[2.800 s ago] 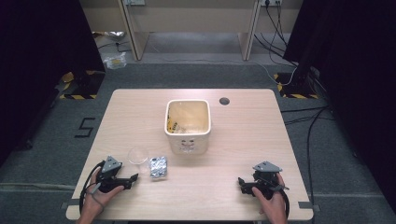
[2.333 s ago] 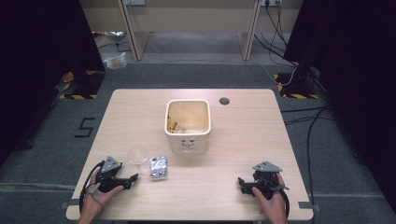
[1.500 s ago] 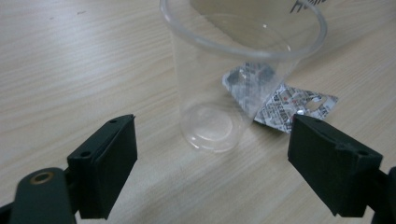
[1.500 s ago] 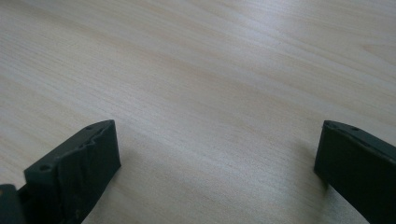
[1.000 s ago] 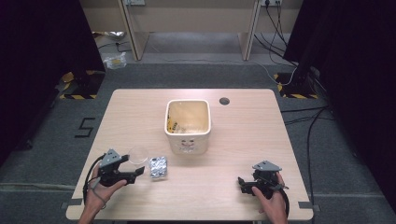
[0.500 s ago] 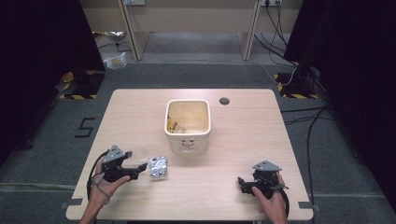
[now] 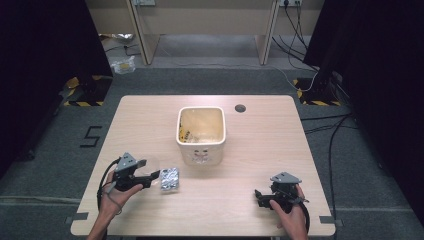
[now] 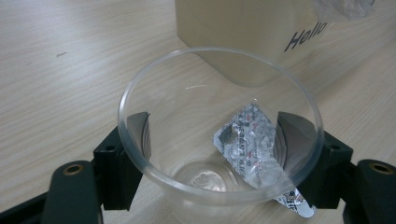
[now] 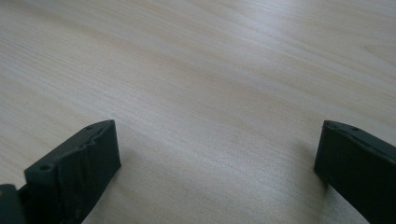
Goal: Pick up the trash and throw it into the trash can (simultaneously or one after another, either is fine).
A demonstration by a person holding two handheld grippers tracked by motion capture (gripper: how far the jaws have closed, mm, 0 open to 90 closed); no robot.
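Even overhead light falls on the table, while the floor's edges sink into black. The high view is soft and slightly grainy. The clear cup catches pale glints on its rim; soft shadows sit under the right gripper

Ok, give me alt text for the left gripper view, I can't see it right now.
A clear plastic cup sits between the left gripper's black jaws, which have just been closing on it. Behind it, a silver foil packet lies on the wooden table near a cream bin.
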